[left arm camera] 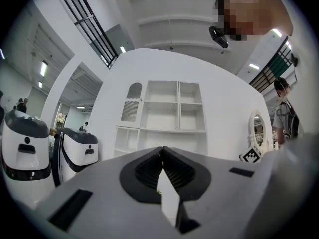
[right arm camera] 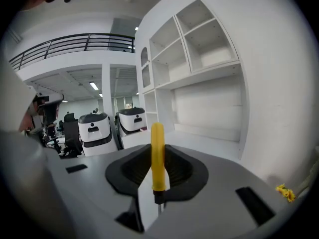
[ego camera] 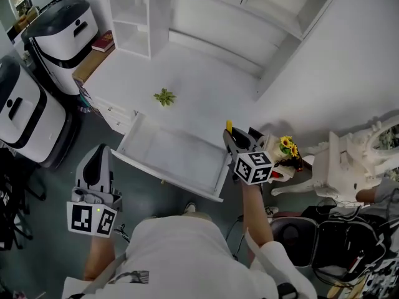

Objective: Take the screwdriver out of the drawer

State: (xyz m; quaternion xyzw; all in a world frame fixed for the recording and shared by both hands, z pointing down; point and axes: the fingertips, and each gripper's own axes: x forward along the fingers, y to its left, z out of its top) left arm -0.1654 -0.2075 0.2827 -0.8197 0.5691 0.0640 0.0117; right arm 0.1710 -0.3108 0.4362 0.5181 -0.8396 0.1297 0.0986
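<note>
Plainly right tool (right arm camera: 160,157) clamps screwdriver (right arm camera: 157,148); head view adds desk (ego camera: 199,86) w/ open drawer (ego camera: 174,151).

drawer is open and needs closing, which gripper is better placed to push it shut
Left, probably. The left gripper is empty, jaws together, near the front of the open drawer; the right gripper is shut on the screwdriver.

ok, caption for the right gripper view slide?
Right gripper shut on the yellow-handled screwdriver, handle jutting past the jaws, white shelf unit behind.

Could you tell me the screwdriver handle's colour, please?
Yellow screwdriver handle; right gripper view shows it best.
</note>
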